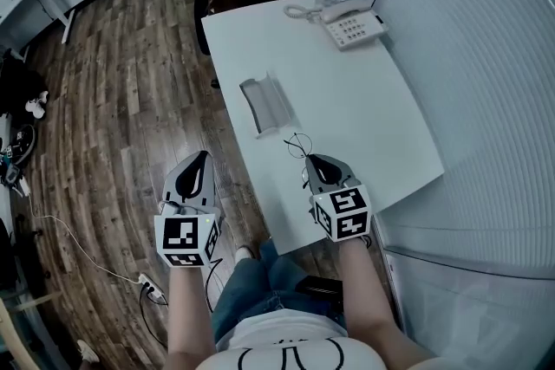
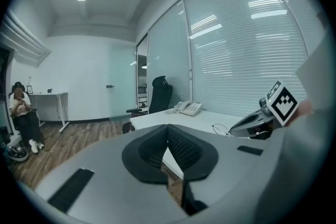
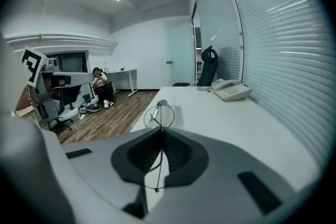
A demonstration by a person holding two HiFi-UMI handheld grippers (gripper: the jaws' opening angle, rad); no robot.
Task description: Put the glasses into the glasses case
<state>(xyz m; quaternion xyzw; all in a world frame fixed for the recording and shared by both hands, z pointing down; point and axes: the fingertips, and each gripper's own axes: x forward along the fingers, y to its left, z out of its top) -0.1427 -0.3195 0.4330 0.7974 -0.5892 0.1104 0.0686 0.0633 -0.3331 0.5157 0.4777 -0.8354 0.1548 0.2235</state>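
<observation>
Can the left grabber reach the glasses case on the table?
Probably yes. The left gripper hangs beside the table's edge, jaws together and empty, and only bare table lies between it and the open glasses case. The right gripper holds the glasses elsewhere.

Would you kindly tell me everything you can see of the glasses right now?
The glasses are a thin, dark, wire-framed pair with round, clear lenses, metal by the look. The right claw is shut on the slim frame wire, which runs between its pads, and a round lens shows past the tips. They are held over the near part of the white table; whether they touch it cannot be told. Nothing else touches them.
</observation>
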